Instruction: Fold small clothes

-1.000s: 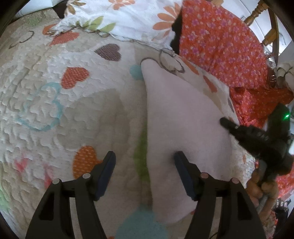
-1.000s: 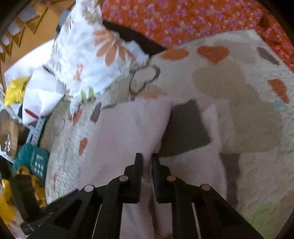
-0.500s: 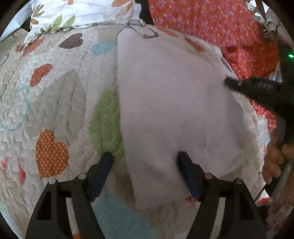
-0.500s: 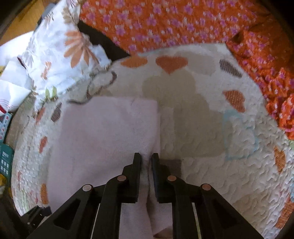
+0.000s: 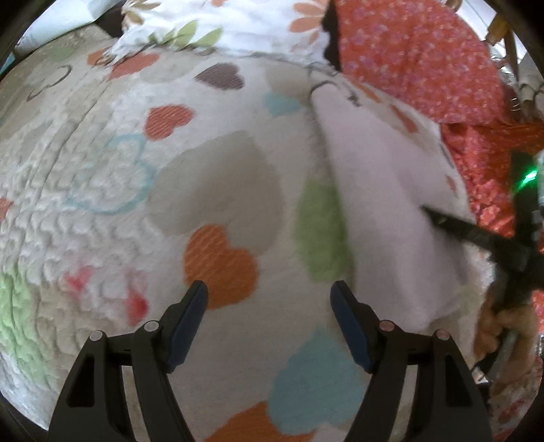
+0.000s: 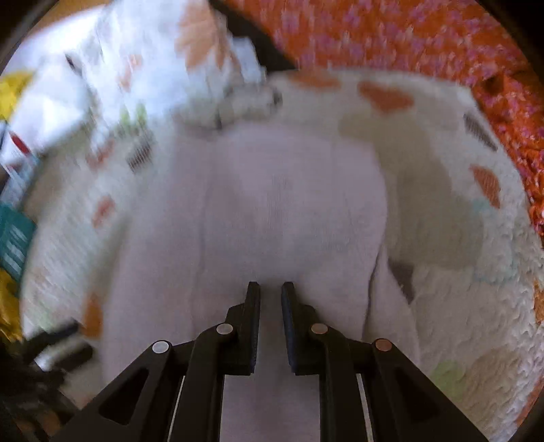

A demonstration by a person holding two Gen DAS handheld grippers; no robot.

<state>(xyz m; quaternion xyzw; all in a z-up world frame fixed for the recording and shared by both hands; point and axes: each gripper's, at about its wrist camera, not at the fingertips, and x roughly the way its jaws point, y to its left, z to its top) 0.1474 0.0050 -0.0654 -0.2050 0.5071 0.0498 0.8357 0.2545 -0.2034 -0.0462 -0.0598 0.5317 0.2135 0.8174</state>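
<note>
Left gripper (image 5: 268, 302) spread, nothing between your jaws; right gripper (image 6: 271, 292) almost pressed together over the pale pink cloth (image 6: 278, 204).

Item: pale pink cloth, lying flat on the heart-print quilt (image 5: 210, 190), landmark for all entries. Your left gripper hangs over bare quilt just beside the cloth's left edge. Your right jaws show a narrow slit with cloth filling it; whether they pinch it, you cannot tell. Floral pillow (image 5: 231, 23) beyond the cloth; orange flowered fabric (image 5: 418, 57) beyond and to its right.

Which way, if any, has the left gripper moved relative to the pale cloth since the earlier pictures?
Yes. The left gripper has shifted leftward off the pale cloth; only the heart-print quilt lies between its jaws.
</note>
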